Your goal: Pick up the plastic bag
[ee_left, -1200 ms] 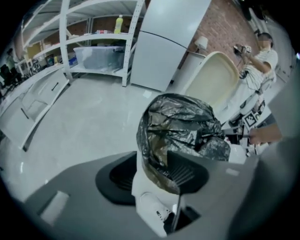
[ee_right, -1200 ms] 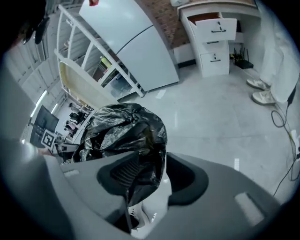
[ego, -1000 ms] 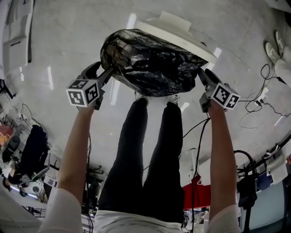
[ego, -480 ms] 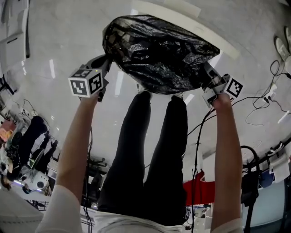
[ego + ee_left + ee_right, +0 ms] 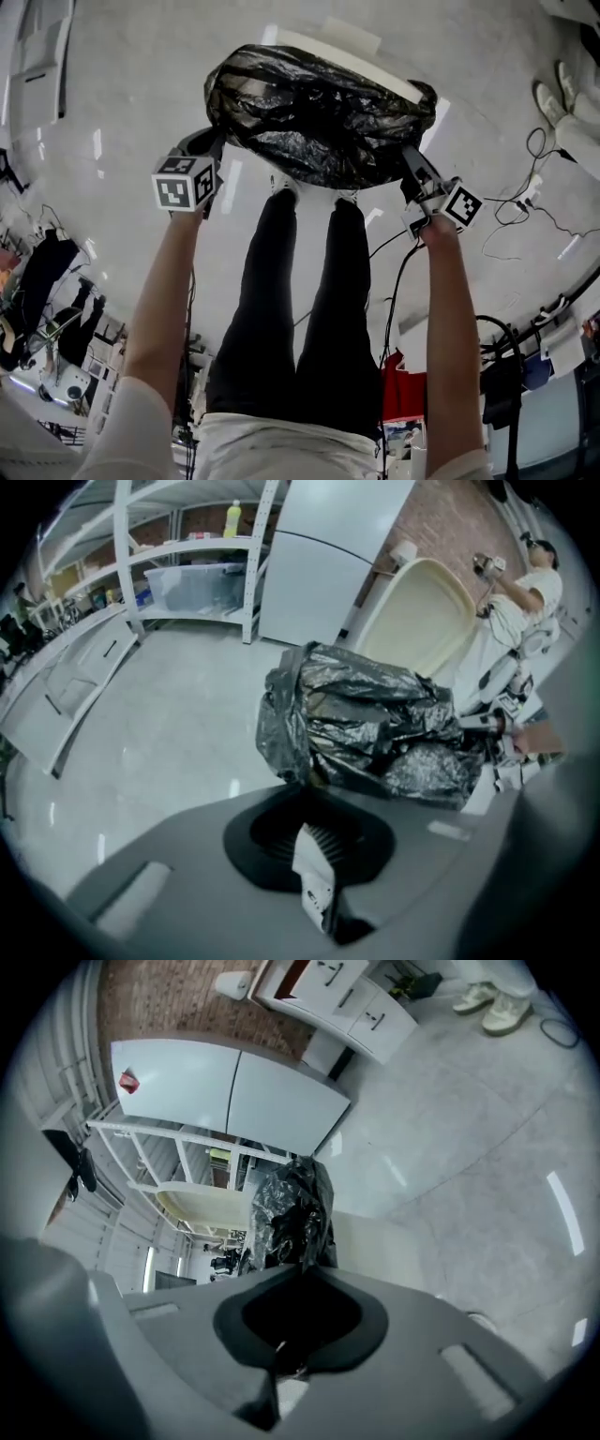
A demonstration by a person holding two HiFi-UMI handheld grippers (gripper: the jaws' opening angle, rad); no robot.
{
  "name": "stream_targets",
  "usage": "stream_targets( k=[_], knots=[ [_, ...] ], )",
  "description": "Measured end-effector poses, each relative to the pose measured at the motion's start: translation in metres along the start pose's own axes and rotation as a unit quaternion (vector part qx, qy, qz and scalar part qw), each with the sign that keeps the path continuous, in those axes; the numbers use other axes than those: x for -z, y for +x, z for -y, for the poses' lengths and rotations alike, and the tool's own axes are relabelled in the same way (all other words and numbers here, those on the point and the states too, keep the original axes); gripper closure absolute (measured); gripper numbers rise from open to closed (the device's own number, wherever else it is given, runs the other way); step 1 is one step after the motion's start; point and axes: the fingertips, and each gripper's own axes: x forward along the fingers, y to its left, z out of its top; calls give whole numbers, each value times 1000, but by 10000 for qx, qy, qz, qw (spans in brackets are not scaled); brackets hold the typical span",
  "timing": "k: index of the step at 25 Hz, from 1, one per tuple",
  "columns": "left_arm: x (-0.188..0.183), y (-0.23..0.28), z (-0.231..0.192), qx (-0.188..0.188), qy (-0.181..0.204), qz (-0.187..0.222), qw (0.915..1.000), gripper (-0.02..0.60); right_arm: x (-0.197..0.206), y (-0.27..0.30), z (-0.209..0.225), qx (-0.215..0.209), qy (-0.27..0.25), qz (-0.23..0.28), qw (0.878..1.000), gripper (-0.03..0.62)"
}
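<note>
A crumpled black plastic bag (image 5: 319, 117) hangs above the pale floor, just past the person's feet. My left gripper (image 5: 217, 142) pinches its left edge, jaws shut on the film. At the bag's right edge my right gripper (image 5: 411, 157) is shut on the film too. In the left gripper view the plastic bag (image 5: 366, 724) bulges just beyond the left gripper (image 5: 306, 785), whose closed tips meet its near corner. Seen from the right gripper view, the plastic bag (image 5: 292, 1211) rises from the closed tips of the right gripper (image 5: 305, 1262).
A long white slab (image 5: 361, 58) lies behind the bag. Cables (image 5: 525, 197) trail over the floor at the right, near another person's shoes (image 5: 555, 92). White shelving (image 5: 187, 555), a white cabinet (image 5: 323, 569) and a cream tub (image 5: 427, 621) stand around.
Both grippers have closed onto the bag's edges, the right one last. The bag has shifted slightly toward the person, covering more of the white slab.
</note>
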Motion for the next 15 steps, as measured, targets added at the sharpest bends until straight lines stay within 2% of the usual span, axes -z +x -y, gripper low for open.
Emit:
stream_targets(
  k=[4, 8, 11, 15],
  knots=[
    [-4, -37, 11, -117, -8, 84, 9999, 578, -8, -13, -45, 42, -321, -66, 9995, 592],
    [-10, -92, 35, -283, -16, 200, 9994, 578, 2, -42, -77, 437, -680, -323, 9962, 592],
    [-25, -131, 55, -455, 19, 430, 9980, 578, -3, -61, -111, 676, -1287, -508, 9881, 592],
    [-41, -190, 94, -523, 78, 700, 9961, 578, -8, -85, -168, 778, -2062, -695, 9729, 592]
  ],
)
